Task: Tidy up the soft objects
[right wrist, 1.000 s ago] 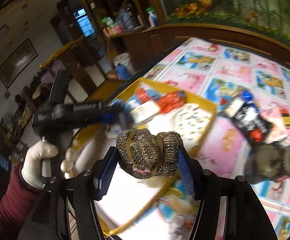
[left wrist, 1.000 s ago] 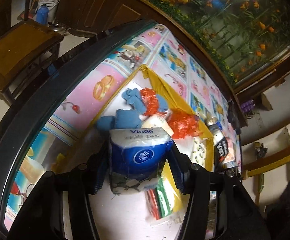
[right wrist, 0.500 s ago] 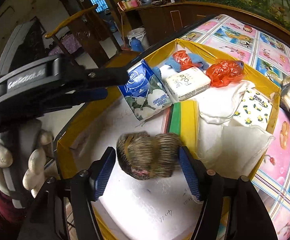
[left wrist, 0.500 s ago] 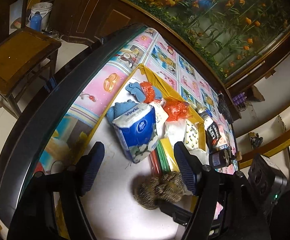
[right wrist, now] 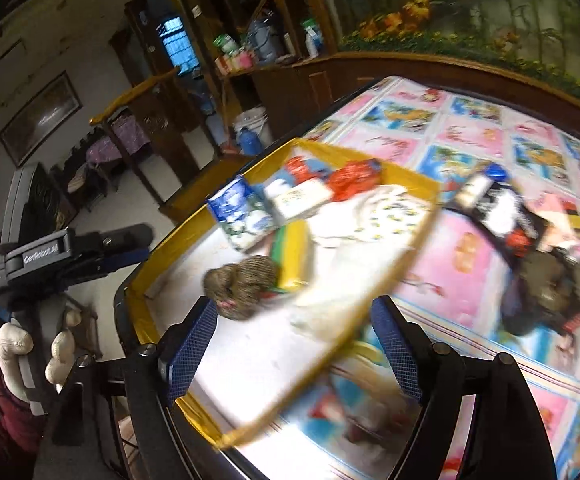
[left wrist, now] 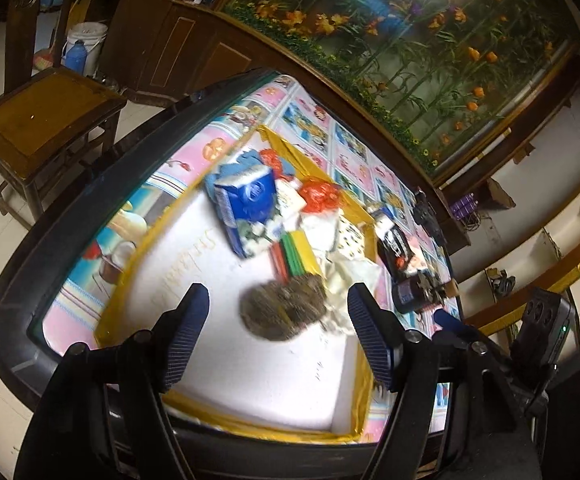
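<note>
**Both jaws apart, knitted bundle lying loose in the tray**

While the left wrist view is partly smeared by motion, the left hand-held gripper (left wrist: 278,336) shows clearly at the bottom: jaws standing apart, nothing pressed between the blue pads. Its jaws have been opening within the last second. The knitted bundle (left wrist: 284,310), brown and mottled, lies on the white floor of the yellow-edged tray (left wrist: 246,432), just beyond the fingertips and touching neither pad. At 12 o'clock from the bundle is a folded red-green-yellow cloth (left wrist: 294,254); further on, at 11 o'clock, the blue tissue pack (left wrist: 246,208) lies tilted. An orange plastic bag (left wrist: 320,196) sits at 1 o'clock near the tray's far edge. The tray rests on the bench (left wrist: 354,160) with its cartoon-print cover. A wooden chair (left wrist: 46,116) stands at 10 o'clock, off the bench.

Right wrist view, heavily blurred: the right hand-held gripper (right wrist: 292,340) also has its jaws apart and has just been opening; no object sits between the pads. The knitted bundle (right wrist: 240,286) lies in the tray at 11 o'clock from the fingertips, against the folded cloth (right wrist: 290,256). The blue tissue pack (right wrist: 240,216) lies behind it at 12 o'clock. A dark packet (right wrist: 498,208) lies on the bench outside the tray, at 2 o'clock. At 9 o'clock a gloved hand (right wrist: 30,352) holds the left hand-held gripper's handle.
</note>
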Motion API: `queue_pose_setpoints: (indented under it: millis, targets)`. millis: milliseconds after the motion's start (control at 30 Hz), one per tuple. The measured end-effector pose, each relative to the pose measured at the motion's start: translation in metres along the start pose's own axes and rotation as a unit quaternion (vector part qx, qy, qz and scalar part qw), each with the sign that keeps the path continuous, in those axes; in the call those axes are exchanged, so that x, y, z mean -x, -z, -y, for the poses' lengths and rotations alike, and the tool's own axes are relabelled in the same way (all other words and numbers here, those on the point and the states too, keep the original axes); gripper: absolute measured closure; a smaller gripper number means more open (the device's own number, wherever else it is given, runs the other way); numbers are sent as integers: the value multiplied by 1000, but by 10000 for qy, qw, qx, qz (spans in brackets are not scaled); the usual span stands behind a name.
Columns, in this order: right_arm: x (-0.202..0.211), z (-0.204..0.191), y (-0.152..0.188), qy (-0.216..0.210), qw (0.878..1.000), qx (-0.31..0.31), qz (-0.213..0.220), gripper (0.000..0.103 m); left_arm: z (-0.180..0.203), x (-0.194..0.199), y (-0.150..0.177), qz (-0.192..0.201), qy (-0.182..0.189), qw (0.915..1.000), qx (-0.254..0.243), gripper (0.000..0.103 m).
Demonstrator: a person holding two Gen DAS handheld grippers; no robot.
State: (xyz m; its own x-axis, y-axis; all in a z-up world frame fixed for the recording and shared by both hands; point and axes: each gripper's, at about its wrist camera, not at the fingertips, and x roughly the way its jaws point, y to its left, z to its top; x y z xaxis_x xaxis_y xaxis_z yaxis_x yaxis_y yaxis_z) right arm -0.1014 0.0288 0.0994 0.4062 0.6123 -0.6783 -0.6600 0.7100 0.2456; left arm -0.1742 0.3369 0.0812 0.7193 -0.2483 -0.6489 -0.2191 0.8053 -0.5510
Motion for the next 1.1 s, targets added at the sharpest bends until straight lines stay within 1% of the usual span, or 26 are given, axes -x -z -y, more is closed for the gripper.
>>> queue_pose_setpoints:
  millis: [100,167,233,267,333,400,467,567,667,833,967,1100]
  targets:
    - [39,35,21,325,9986,-322,275,18,22,8,21,186,-57,9993,-316,32]
    - [65,56,38,541,9961,-556,424,17,35,10,34,349,-284,9974,-566,32]
    - [85,76,52,737,9928,-781,528,16,49,9,44,413,-501,9941,-874,32]
    - [98,89,61,854,9904,-917,589,16,55,6,49,384,-565,9923,-1029,32]
    - [115,106,73,1027,9861,-1121,676,16,64,-1,55,254,-541,9912,-1183,32]
    - [132,122,86,1170,9810,-1337,775,16,68,-5,59,148,-438,9921,-1163,32]
    - [142,129,92,1207,9777,-1488,857,16,72,-9,64,83,-400,9922,-1175,32]
    - [151,139,103,1207,9744,-1647,944,15,83,-17,74,-56,-412,9906,-1301,32]
    - [150,143,107,1158,9739,-1713,934,15,91,-21,81,-155,-408,9887,-1435,31]
    - [144,159,106,1073,9734,-1788,949,15,104,-29,87,-303,-319,9865,-1575,32]
    - [137,174,93,1048,9729,-1824,956,15,110,-41,88,-447,-281,9858,-1597,32]
    - [133,192,64,1023,9737,-1835,881,15,116,-55,85,-627,-136,9866,-1501,32]
